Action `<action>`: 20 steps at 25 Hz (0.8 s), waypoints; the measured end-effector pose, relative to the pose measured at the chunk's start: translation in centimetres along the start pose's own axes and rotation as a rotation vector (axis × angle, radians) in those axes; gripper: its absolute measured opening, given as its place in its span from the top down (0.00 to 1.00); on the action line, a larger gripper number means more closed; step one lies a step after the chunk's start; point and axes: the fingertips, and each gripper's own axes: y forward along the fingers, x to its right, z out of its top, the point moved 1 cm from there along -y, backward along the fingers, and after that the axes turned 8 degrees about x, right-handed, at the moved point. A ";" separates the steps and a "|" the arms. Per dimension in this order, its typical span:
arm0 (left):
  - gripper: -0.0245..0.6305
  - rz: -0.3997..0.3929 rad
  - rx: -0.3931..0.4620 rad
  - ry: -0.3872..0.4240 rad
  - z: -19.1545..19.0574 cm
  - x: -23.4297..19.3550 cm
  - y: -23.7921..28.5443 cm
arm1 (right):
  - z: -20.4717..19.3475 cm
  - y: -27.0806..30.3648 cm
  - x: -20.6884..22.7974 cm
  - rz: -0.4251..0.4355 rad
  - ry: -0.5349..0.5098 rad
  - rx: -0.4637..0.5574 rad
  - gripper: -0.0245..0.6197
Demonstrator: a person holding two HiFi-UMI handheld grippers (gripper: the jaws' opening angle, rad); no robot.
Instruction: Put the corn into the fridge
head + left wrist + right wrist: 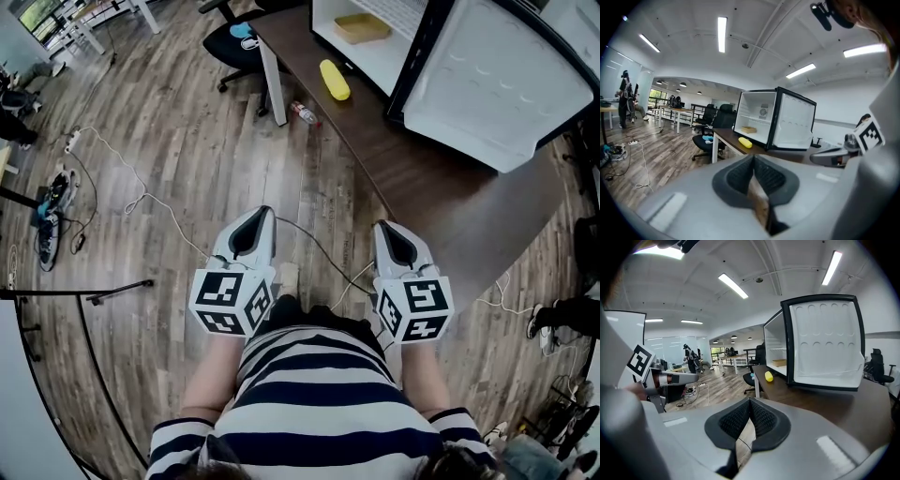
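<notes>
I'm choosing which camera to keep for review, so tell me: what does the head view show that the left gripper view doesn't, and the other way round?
Only the head view: the person's striped shirt and a plastic bottle on the floor beside the dark table.
Only the left gripper view: the ceiling lights, a person standing far off at the left, and rows of desks behind.
Both: the yellow corn lying on that table in front of the open fridge, the tan tray inside it, and the black office chair.
</notes>
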 end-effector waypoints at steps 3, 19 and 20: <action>0.96 0.008 0.000 -0.004 0.7 -2.4 1.6 | 0.6 3.0 -0.4 0.001 -0.002 -0.015 0.97; 0.96 0.021 -0.062 -0.043 0.8 -13.2 8.3 | 2.2 16.8 -3.1 0.041 -0.027 -0.070 0.94; 0.96 0.016 -0.065 -0.044 0.8 -13.6 8.6 | 2.3 17.4 -3.2 0.041 -0.026 -0.074 0.94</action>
